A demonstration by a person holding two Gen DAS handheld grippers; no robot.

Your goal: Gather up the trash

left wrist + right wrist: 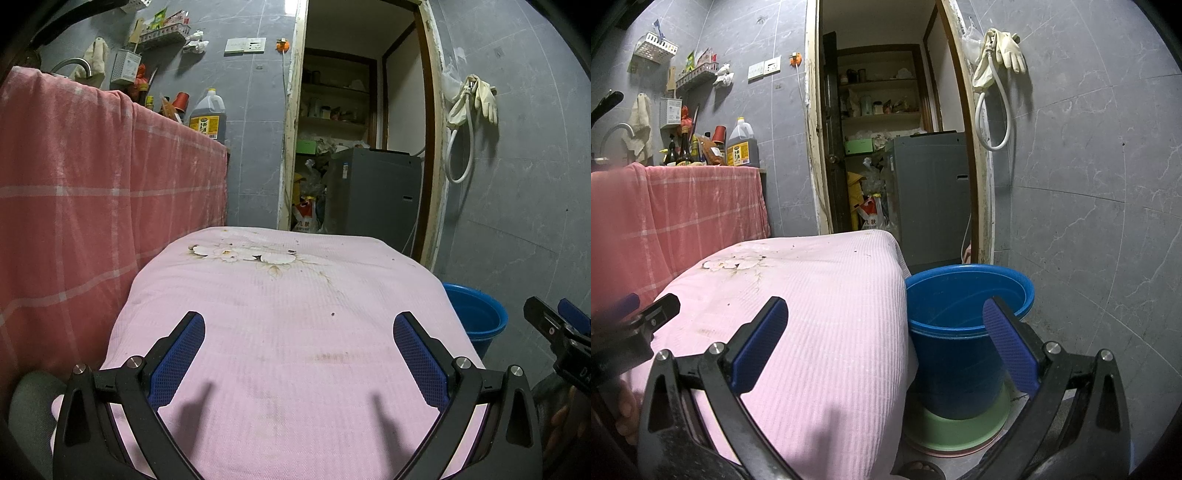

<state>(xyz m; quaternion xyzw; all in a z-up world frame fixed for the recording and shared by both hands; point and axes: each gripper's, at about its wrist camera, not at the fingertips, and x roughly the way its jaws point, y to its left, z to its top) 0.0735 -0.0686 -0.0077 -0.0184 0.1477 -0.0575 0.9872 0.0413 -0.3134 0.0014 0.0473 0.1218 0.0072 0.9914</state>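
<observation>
Left gripper [299, 332] and right gripper [884, 317]: jaws spread wide, holding nothing. Small dark specks [333, 314] — possibly crumbs — lie on the pink cloth-covered counter [295, 369] at 12 o'clock of the left jaws. Blue bucket [960, 332] stands between the right jaws, touching the counter's edge.

Pink-clothed table [295, 350], small crumbs [333, 314] on top.

A round blue plastic bucket [964, 332] stands upright on the floor, its side touching the edge of a pink ribbed cloth-covered table [820, 314]. It rests on a stack of shallow basins [960, 428] (pale green uppermost), and its open mouth shows no visible contents. A few small dark crumbs [332, 314] dot the pink cloth.
</observation>
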